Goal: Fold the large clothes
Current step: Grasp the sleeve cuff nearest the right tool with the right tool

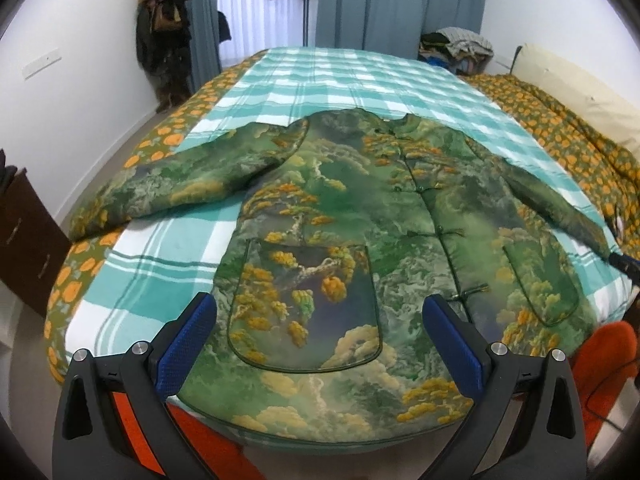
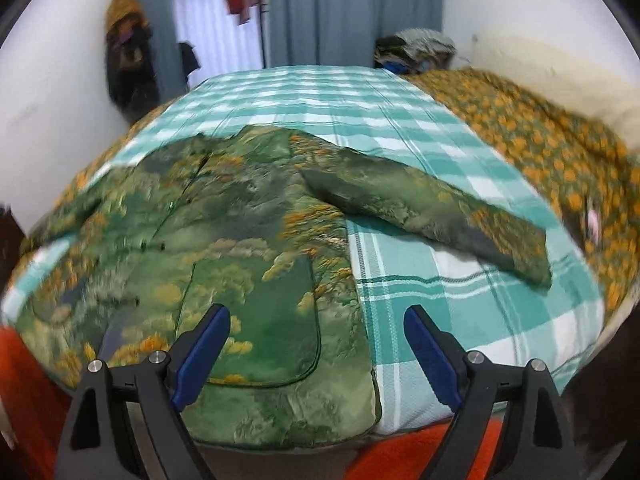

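A large green padded jacket (image 1: 352,216) with a landscape print and orange blossoms lies spread flat, front up, on the teal checked bed cover (image 1: 344,80). Both sleeves stretch out sideways, and its hem hangs at the near bed edge. My left gripper (image 1: 320,320) is open and empty, hovering over the hem by the left pocket (image 1: 308,304). In the right wrist view the jacket (image 2: 224,240) fills the left half, with its right sleeve (image 2: 432,208) lying out across the cover. My right gripper (image 2: 318,332) is open and empty above the jacket's lower right corner.
An orange-flowered quilt (image 1: 568,136) lies along the right side of the bed and shows under the cover at the left. A clothes pile (image 1: 456,48) sits at the far corner. A dark cabinet (image 1: 24,232) stands left. Orange fabric (image 1: 608,364) lies below the bed edge.
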Tool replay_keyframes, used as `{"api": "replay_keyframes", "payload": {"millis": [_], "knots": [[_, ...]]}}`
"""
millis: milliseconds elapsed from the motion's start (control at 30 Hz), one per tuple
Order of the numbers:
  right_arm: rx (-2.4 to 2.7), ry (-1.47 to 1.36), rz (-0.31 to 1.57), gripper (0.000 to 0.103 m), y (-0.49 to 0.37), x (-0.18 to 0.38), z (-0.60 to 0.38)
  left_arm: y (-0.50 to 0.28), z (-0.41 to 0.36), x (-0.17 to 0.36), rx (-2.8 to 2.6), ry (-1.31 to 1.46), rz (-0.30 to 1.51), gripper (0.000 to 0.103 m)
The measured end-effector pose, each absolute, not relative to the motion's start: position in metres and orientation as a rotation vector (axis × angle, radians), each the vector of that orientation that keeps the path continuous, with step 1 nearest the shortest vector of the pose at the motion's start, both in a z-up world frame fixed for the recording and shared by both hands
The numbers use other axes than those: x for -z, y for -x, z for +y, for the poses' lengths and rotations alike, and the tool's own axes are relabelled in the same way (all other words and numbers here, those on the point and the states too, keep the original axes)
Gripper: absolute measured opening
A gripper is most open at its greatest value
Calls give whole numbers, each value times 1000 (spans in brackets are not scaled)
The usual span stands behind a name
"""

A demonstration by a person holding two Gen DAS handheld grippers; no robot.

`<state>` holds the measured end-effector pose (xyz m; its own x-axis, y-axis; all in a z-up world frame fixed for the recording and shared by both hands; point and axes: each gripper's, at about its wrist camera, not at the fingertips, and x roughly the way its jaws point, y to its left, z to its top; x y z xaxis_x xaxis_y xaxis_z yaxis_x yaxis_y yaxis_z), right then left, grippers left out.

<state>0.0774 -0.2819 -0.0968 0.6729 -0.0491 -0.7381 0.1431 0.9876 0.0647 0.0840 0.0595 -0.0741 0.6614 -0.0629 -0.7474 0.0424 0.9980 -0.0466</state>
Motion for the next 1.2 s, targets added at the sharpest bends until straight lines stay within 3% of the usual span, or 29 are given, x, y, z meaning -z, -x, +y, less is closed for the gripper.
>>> {"api": "replay_keyframes", "payload": {"millis": [567, 1200], "knots": [[209, -268, 833, 90, -106, 124, -352, -91, 56, 87, 23, 13, 889, 102], [572, -1102, 603, 90, -102, 215, -562, -99, 51, 98, -1, -14, 917, 102]]}}
